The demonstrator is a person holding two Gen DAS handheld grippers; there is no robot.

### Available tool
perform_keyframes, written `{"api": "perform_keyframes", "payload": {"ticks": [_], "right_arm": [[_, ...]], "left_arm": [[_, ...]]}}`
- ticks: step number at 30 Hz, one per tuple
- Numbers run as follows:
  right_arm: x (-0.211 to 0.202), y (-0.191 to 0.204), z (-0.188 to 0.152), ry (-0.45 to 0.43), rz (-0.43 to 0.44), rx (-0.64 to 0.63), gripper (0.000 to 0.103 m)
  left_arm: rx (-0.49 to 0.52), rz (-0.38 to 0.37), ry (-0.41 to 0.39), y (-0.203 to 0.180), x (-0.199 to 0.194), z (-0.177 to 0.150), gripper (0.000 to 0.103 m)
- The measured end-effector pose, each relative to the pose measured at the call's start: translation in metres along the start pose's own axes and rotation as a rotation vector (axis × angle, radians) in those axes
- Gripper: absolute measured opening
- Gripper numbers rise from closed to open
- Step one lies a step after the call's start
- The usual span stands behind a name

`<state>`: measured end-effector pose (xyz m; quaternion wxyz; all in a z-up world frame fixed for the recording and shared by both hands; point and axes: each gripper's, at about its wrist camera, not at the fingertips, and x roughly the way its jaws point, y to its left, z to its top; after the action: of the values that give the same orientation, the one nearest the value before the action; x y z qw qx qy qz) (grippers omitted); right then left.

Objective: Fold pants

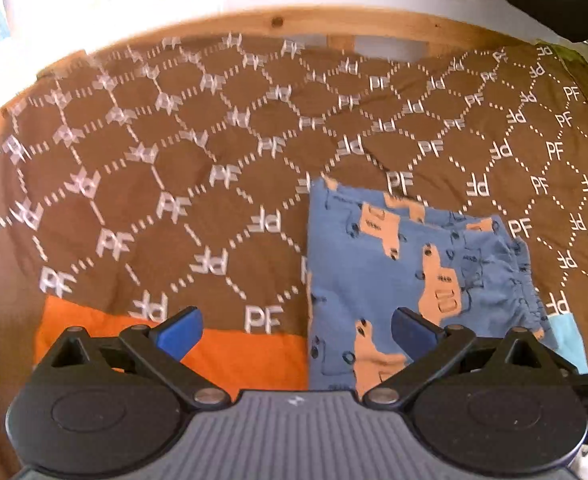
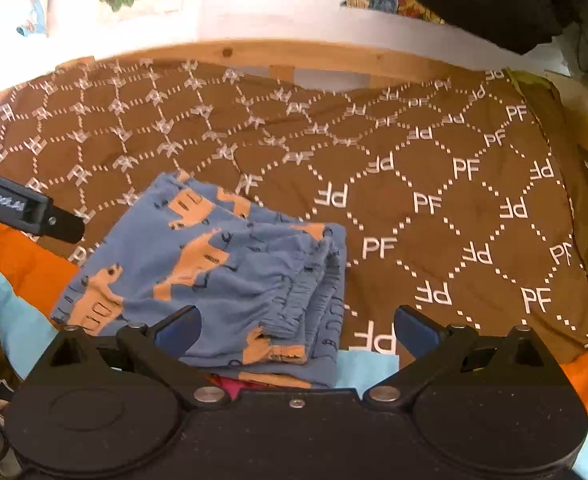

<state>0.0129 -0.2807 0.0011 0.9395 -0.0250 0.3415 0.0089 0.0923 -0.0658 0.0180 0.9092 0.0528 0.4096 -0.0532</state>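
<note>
One pair of blue, orange-printed cotton pants (image 1: pixel 406 280), lower centre, folded compact; we hold left gripper (image 1: pixel 296 330) and right gripper (image 2: pixel 296 330) wide, empty, apparently finished.

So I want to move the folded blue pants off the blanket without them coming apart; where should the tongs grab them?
Grip the folded blue pants at the stacked elastic waistband edge, coming from the right side with the right tongs. All the layers end together there in the right wrist view, so one pinch should catch them all. The left edge looks like a smooth fold, likely harder to pinch.
</note>
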Motion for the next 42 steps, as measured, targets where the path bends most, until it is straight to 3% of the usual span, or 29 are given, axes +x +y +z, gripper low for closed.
{"api": "perform_keyframes", "payload": {"ticks": [4, 8, 16, 30, 42], "right_arm": [[0.019, -0.005, 0.008, 0.167, 0.033, 0.040, 0.102], [0.020, -0.012, 0.008, 0.206, 0.063, 0.076, 0.102], [0.018, -0.008, 0.000, 0.286, 0.073, 0.024, 0.102], [0.016, -0.014, 0.005, 0.274, 0.112, 0.069, 0.102], [0.038, -0.041, 0.029, 0.235, 0.102, 0.061, 0.102]], "left_arm": [[-0.041, -0.030, 0.108, 0.009, 0.020, -0.006, 0.103], [-0.059, -0.074, 0.182, 0.013, 0.030, -0.012, 0.103], [-0.048, -0.093, 0.211, 0.011, 0.026, -0.021, 0.103], [-0.118, -0.134, 0.260, 0.031, 0.026, -0.033, 0.103], [-0.128, -0.150, 0.230, 0.042, 0.037, -0.030, 0.103]]}}
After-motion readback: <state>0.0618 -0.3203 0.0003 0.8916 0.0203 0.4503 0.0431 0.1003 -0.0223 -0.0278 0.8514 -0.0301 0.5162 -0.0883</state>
